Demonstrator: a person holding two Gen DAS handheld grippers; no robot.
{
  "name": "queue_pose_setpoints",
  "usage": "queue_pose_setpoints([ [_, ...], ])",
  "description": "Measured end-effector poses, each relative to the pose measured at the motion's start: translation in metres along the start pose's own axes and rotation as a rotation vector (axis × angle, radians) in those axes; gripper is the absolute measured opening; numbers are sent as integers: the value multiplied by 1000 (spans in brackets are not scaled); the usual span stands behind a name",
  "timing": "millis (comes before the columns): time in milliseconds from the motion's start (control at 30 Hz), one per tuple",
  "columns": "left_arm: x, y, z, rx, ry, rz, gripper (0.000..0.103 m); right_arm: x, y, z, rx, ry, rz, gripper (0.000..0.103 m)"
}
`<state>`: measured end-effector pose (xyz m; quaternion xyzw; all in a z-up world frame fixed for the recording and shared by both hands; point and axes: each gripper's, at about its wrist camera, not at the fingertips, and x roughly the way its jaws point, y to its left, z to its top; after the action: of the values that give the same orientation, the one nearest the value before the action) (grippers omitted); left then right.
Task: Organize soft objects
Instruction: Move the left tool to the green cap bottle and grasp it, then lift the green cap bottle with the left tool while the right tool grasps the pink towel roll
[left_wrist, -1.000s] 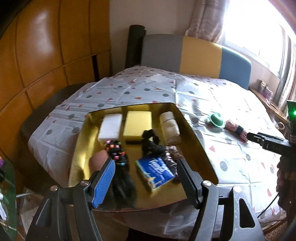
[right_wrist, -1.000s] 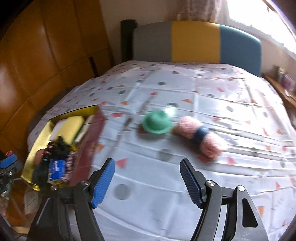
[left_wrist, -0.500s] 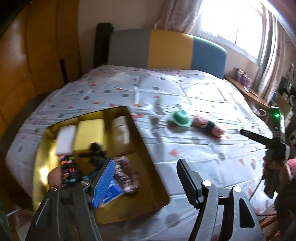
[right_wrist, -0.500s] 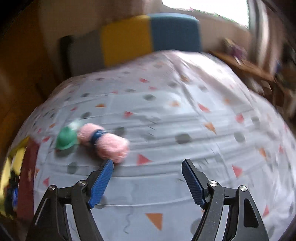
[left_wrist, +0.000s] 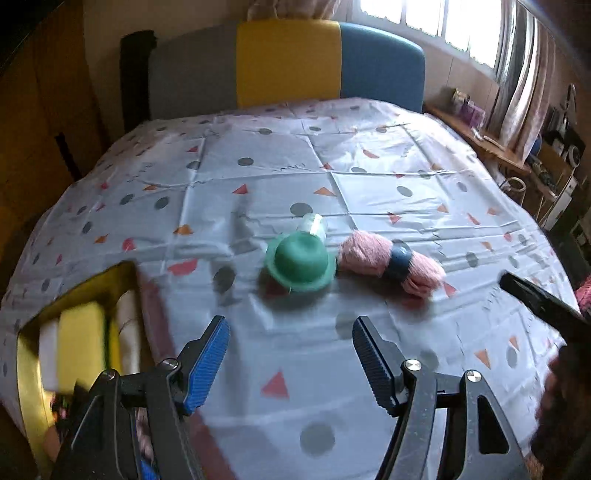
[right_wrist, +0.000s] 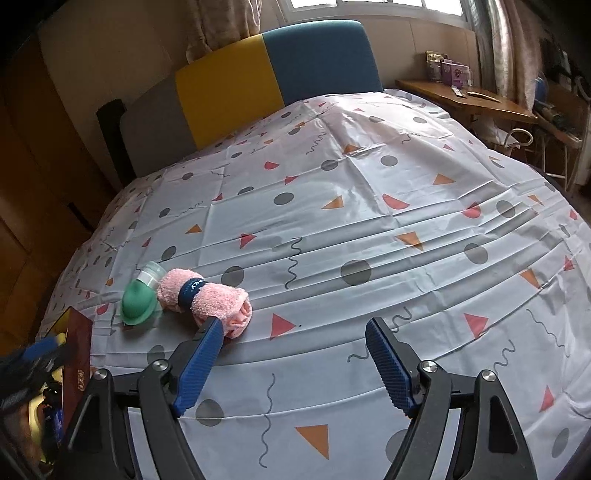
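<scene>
left gripper (left_wrist: 290, 343) spread, right gripper (right_wrist: 293, 343) spread

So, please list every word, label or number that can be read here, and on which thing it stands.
Nothing reads clearly.
Dark blue band around the pink rolled towel: pale letters, too small to read.
Dark red box: gold characters, too small and blurred to read.
</scene>
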<state>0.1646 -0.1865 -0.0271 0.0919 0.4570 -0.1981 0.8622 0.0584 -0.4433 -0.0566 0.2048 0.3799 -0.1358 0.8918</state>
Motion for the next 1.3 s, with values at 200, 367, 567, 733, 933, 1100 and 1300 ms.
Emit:
queue_pose_setpoints([
  [200,50,-7,34,92,44,5,70,2,1,1,4,12,19,80],
  [367,86,0,48,60,98,-8,70,4,2,1,14,29,42,80],
  [567,117,9,55,-71,149,-98,70,7,6,0,7,50,49,81],
  [733,132,3,51,-79,158,-107,59,10,9,-1,-12,58,45,81],
  [933,108,8,41,-117,110,-115,52,10,14,-3,-43,59,45,81],
  [1100,73,6,24,-110,86,-109,52,13,20,-7,-74,79,52,81],
  [1300,31,3,-2,-80,52,-107,52,21,44,-15,-164,124,104,81],
])
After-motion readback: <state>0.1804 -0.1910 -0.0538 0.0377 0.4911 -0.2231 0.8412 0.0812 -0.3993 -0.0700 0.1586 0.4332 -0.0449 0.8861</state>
